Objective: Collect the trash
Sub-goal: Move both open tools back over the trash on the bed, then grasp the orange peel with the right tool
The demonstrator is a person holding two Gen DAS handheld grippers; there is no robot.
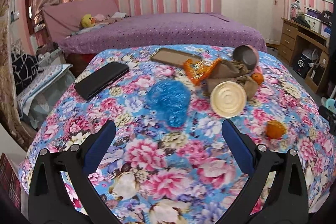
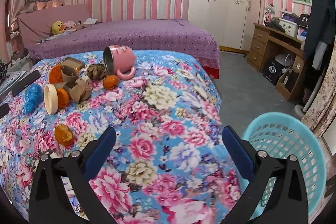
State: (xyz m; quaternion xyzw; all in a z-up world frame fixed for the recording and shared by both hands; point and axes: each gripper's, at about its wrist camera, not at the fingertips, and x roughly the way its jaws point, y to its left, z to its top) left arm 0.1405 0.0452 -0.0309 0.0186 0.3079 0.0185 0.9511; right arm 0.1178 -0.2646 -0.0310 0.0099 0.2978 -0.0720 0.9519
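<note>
we hold both grippers above a surface draped in a glossy floral cloth [image 1: 159,156], blue with pink and cream blooms. the left gripper [image 1: 169,131] has its jaws wide apart and empty, and so does the right gripper [image 2: 169,132].

the turquoise plastic basket [image 2: 294,140], a lattice of small square holes, stands off the cloth's right edge just beside our right jaws; what we see of its inside holds nothing.

the trash lies in a loose cluster toward the far side of the cloth. a pink mug [image 2: 120,60] with a metal lining lies tipped on its side, mouth open and empty, handle resting on the cloth. beside it sit crumpled brown paper [image 1: 231,72], a crinkled orange wrapper [image 1: 199,70], a round cream lid [image 1: 228,99] standing on edge, and a wrinkled blue plastic wad [image 1: 168,102] straight ahead of our left jaws. one orange peel [image 1: 275,129] lies alone near the right side of the left view; another orange piece [image 2: 110,81] touches the mug's handle.

a flat black phone [image 1: 100,80] and a shallow brown tray [image 1: 174,57] rest near the far left edge.

the near half of the cloth lies bare under both grippers. beyond it stands a purple dotted bed [image 1: 168,28].
</note>
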